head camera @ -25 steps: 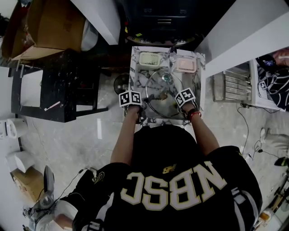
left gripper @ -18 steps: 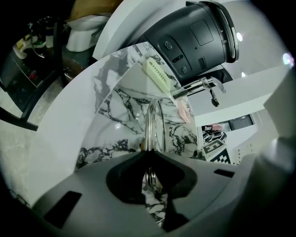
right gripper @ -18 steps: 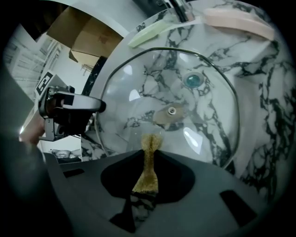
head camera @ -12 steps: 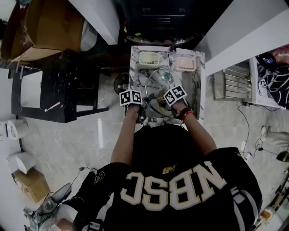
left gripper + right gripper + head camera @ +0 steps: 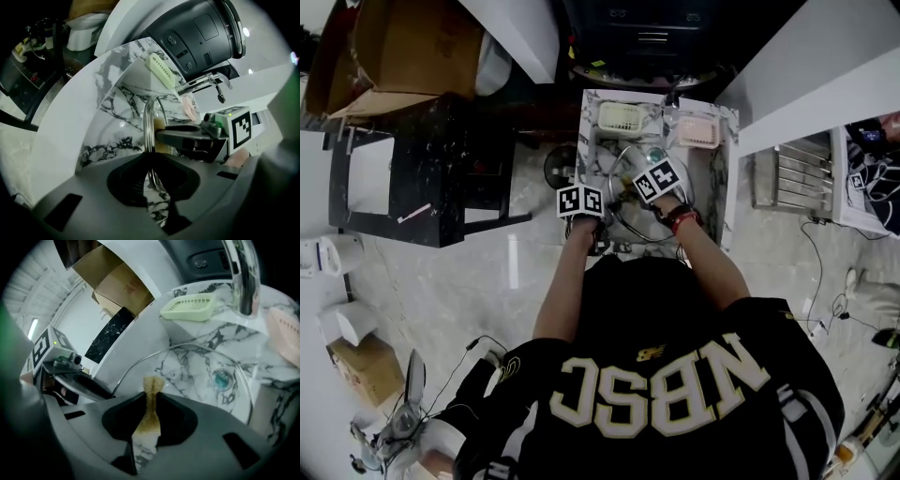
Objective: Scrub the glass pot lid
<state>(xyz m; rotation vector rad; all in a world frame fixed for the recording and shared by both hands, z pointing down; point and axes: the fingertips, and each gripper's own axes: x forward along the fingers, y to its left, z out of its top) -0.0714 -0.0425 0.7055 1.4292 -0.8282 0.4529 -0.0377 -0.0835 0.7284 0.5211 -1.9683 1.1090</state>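
Observation:
The glass pot lid stands tilted in the marble sink. My left gripper is shut on the lid's metal rim, which runs edge-on up between the jaws. My right gripper is shut on a thin yellow-brown scrub pad. The pad's far end rests against the lid's glass, inside the rim. Seen from the left gripper view, the right gripper reaches across the lid's face with the pad at its tip. Through the glass the sink drain shows.
A green basket and a pink basket sit at the sink's back edge, with the faucet between them. Left of the sink stand a black table and a cardboard box. A metal rack is on the right.
My right gripper has moved left across the lid with the pad, from the lid's right side toward the left gripper. The left gripper has kept its hold on the rim.

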